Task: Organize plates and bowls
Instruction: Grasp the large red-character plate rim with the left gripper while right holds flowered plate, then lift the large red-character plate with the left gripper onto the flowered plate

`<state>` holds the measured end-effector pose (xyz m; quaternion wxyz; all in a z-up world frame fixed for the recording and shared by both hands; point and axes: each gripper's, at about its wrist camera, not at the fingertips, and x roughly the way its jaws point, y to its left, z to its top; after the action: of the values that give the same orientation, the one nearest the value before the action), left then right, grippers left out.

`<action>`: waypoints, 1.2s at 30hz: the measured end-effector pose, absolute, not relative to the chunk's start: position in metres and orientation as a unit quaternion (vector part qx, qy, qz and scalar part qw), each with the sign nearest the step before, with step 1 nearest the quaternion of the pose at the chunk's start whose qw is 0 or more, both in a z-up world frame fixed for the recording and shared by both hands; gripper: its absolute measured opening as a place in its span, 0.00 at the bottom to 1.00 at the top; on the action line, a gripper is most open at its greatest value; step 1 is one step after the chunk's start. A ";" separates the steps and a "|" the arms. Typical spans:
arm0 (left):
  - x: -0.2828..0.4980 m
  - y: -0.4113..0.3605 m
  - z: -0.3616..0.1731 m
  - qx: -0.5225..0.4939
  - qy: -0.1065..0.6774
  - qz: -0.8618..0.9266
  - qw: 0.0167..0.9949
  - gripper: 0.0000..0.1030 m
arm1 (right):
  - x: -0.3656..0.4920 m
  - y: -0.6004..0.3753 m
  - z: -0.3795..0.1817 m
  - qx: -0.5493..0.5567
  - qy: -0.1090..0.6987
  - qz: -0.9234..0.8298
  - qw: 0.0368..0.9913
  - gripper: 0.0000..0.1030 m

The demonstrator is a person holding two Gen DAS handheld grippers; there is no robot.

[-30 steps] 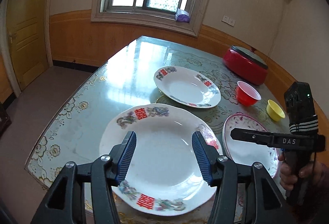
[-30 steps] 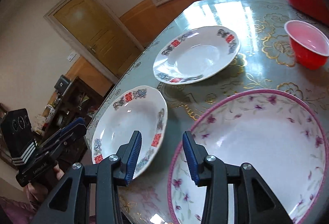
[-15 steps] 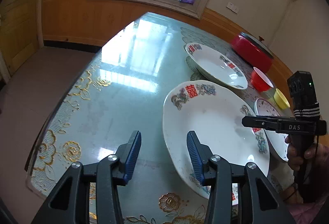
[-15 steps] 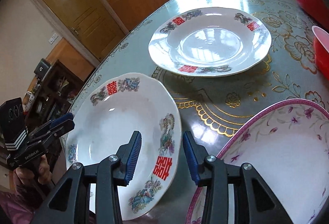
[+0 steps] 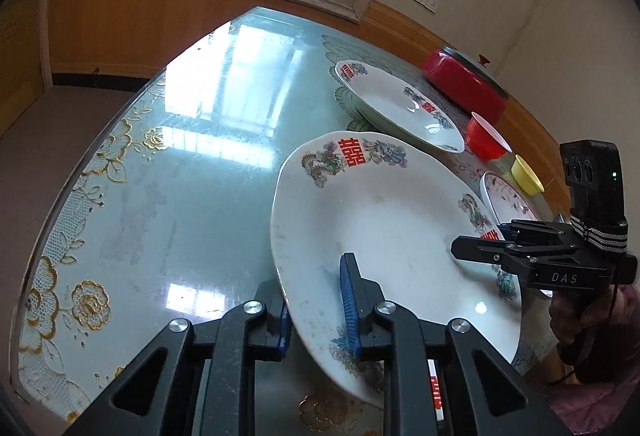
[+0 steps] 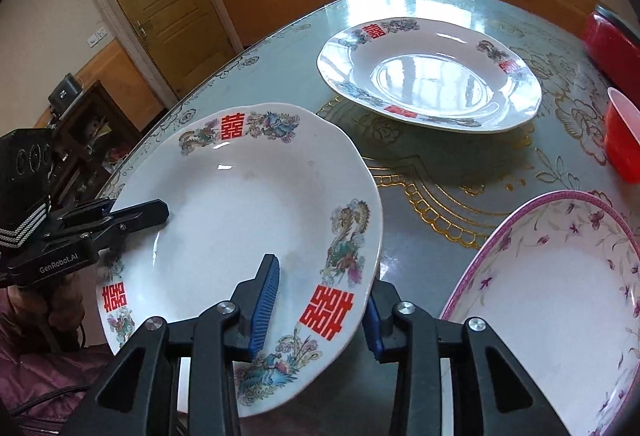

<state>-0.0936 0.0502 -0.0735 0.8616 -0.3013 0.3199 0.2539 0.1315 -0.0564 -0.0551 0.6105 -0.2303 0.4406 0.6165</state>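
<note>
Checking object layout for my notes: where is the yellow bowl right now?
In the left wrist view, the yellow bowl sits on the table's far right side, just beyond the pink-rimmed plate and beside the red bowl.

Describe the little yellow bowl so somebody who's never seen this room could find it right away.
Start at the glass-topped table under the window and follow its right side to the red lidded pot. Nearer the camera comes a red bowl, then the yellow bowl, beside a purple-flowered plate. It is the smallest dish and the only yellow one.
</note>
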 end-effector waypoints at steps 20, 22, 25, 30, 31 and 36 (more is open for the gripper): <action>-0.085 0.046 -0.047 -0.246 0.296 0.277 0.880 0.21 | 0.129 -0.068 -0.041 -0.205 0.403 0.611 0.650 0.33; -0.082 0.044 -0.041 -0.232 0.292 0.276 0.886 0.20 | 0.131 -0.071 -0.037 -0.196 0.397 0.609 0.658 0.33; -0.074 0.041 -0.032 -0.216 0.288 0.263 0.895 0.21 | 0.137 -0.078 -0.030 -0.180 0.394 0.606 0.667 0.33; -0.050 0.034 -0.019 -0.194 0.288 0.235 0.908 0.21 | 0.150 -0.095 -0.019 -0.147 0.394 0.596 0.684 0.33; -0.043 0.033 -0.017 -0.189 0.290 0.229 0.910 0.20 | 0.154 -0.101 -0.017 -0.138 0.396 0.593 0.688 0.33; -0.006 0.022 -0.013 -0.176 0.299 0.185 0.920 0.20 | 0.176 -0.137 -0.010 -0.101 0.400 0.563 0.716 0.33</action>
<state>-0.0056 0.0217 -0.0127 0.9196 -0.1758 0.2986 0.1849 0.1755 -0.1371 -0.0100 0.7162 -0.1006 0.4002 0.5628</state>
